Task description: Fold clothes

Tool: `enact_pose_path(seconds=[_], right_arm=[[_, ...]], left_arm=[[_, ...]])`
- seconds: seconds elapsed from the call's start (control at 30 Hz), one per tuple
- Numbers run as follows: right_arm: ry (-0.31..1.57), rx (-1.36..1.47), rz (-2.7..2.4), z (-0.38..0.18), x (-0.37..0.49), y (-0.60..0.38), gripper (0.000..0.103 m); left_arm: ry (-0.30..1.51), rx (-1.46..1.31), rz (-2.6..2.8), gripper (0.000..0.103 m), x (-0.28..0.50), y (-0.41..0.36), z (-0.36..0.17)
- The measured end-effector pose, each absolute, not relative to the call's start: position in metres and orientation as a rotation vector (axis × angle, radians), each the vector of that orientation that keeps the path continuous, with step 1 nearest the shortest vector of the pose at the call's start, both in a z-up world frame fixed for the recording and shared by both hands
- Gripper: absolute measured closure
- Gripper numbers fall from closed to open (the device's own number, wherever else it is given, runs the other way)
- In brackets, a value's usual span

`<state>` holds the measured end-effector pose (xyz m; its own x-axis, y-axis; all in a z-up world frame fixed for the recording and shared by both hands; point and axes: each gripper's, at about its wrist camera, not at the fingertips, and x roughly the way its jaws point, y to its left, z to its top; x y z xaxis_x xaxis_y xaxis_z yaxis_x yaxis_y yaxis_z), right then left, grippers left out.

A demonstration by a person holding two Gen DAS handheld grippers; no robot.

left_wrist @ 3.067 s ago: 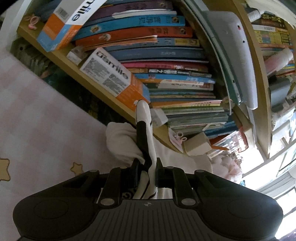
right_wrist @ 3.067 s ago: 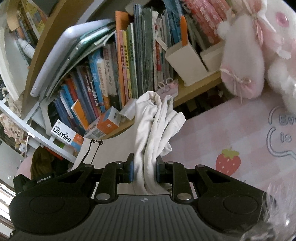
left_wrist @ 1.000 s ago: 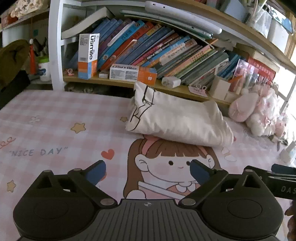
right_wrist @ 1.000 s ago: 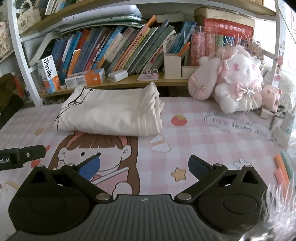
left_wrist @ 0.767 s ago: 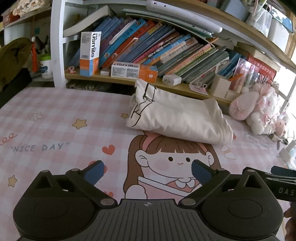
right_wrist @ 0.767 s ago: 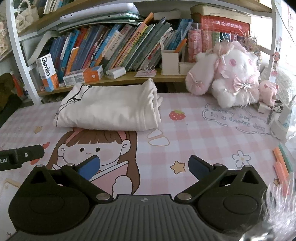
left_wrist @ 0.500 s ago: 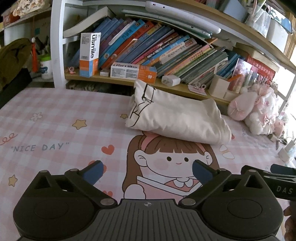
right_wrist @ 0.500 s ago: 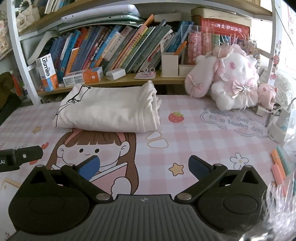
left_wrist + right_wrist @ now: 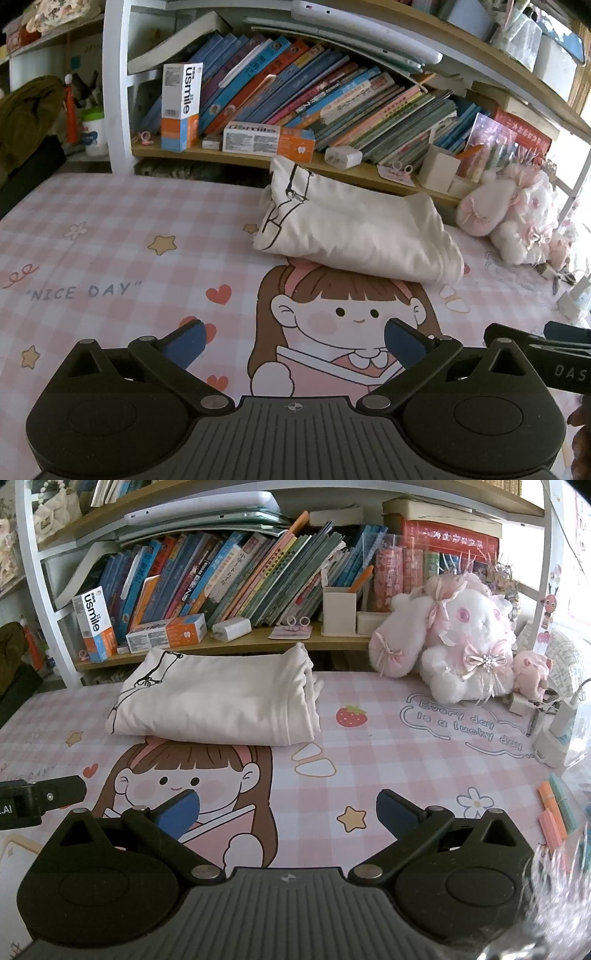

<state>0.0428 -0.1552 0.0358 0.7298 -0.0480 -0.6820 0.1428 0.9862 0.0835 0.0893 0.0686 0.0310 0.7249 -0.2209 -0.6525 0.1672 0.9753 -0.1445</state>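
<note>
Resting against the bookshelf's (image 9: 258, 642) lower edge, the folded cream T-shirt (image 9: 218, 701) lies at the far side of the pink mat (image 9: 369, 753), probably parked as finished. Left gripper (image 9: 293, 341) and right gripper (image 9: 286, 810) hover well short, fingers spread, empty.

Ahead of the gripper a pink checked mat (image 9: 369, 738) printed with a cartoon girl covers the surface. Beyond it runs a low wooden shelf (image 9: 258, 640) in a white frame, packed with leaning books (image 9: 229, 579). Daylight comes in from the far right.
</note>
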Motion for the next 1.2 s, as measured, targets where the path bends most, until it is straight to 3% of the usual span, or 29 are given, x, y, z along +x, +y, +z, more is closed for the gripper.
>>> enact_pose_path(seconds=[1.2], right_arm=[[0.781,0.106,-0.111,0.023,0.048,-0.15,0.0]], left_arm=[[0.765,-0.048,-0.239,0.0,0.093,0.067,0.024]])
